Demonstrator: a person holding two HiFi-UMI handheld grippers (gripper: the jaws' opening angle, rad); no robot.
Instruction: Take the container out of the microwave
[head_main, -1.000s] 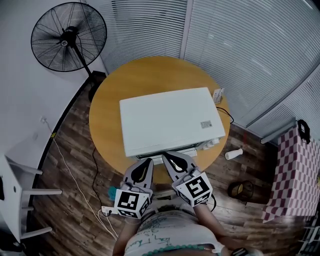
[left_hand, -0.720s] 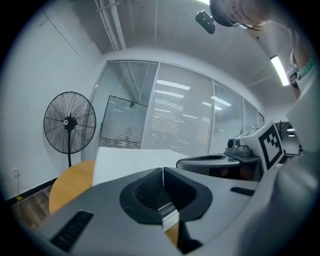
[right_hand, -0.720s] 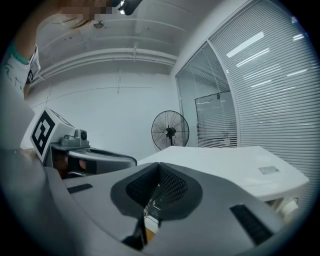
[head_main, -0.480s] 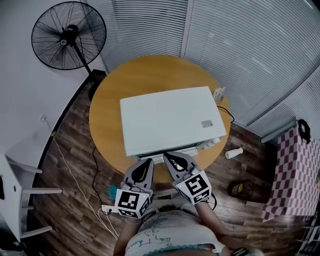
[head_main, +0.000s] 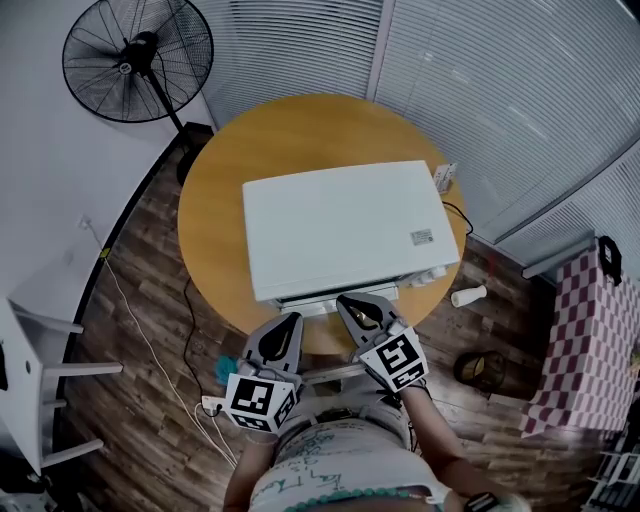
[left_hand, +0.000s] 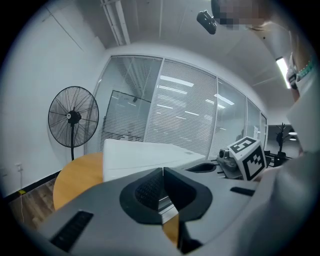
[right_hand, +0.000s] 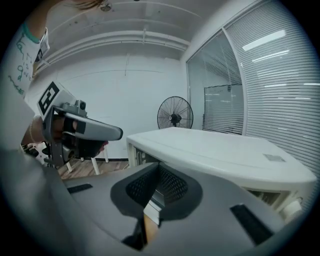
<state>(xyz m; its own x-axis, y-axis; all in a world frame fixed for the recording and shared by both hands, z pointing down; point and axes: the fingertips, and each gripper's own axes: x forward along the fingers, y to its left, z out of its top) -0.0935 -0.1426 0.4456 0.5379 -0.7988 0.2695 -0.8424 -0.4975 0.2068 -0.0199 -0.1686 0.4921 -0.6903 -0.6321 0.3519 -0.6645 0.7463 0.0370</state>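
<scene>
A white microwave (head_main: 340, 225) stands on the round wooden table (head_main: 215, 190), seen from above; its front faces me and its inside is hidden, so no container shows. My left gripper (head_main: 289, 320) hovers just before the table's near edge, left of centre, jaws shut and empty (left_hand: 162, 172). My right gripper (head_main: 350, 303) points at the microwave's front lower edge, jaws together with nothing between them (right_hand: 159, 167). In the right gripper view the microwave (right_hand: 225, 150) fills the right side, with the left gripper (right_hand: 85, 130) at its left.
A black standing fan (head_main: 135, 60) is at the back left. A socket strip (head_main: 443, 178) sits by the microwave's right rear corner. On the floor lie a white bottle (head_main: 466, 296), a dark bin (head_main: 482, 368), cables and a power strip (head_main: 212, 405). A checked cloth (head_main: 585, 340) hangs at the right.
The right gripper has dropped a little and turned slightly in front of the microwave. The left gripper has hardly moved. Both stay shut.
</scene>
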